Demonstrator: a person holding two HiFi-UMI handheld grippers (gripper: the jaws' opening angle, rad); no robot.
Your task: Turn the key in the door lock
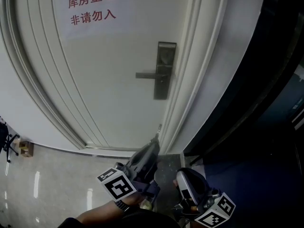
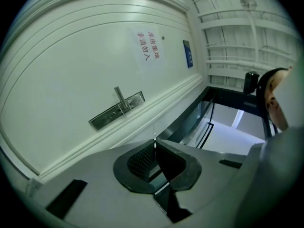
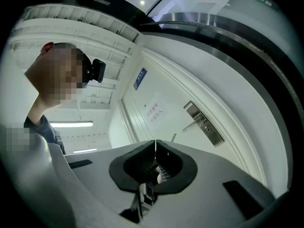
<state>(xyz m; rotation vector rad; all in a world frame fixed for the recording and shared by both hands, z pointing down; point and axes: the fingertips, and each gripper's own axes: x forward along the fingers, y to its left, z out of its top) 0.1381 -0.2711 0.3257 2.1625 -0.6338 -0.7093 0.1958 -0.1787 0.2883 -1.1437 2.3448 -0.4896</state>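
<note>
We're at approach: left tongs [image 1: 154, 142] pinch a thin metal sliver, prob. the key [image 1: 159, 128], low by the door [image 1: 109, 80] edge, well below the lock plate [image 1: 166, 51]. Right tongs [image 3: 155, 145] pressed together, seemingly empty. Next we'd lift it & line up w/ the keyhole.

Painted door, brushed metal, matt grey plastic

The door [image 1: 109, 70] is smooth white paint with a soft sheen; its lock plate [image 1: 166, 56] and lever [image 1: 147, 75] are brushed grey metal, the sign [image 1: 92, 6] plain matt paper with red print. The floor [image 1: 47, 184] is glossy, mirroring the lights. The left tool [image 1: 156, 137] and right tool [image 3: 155, 144] have matt grey plastic shells and black finely textured pads [image 2: 141, 159]; the thin key [image 1: 159, 128] pinched at the left tool's tip gleams like pale metal.
</note>
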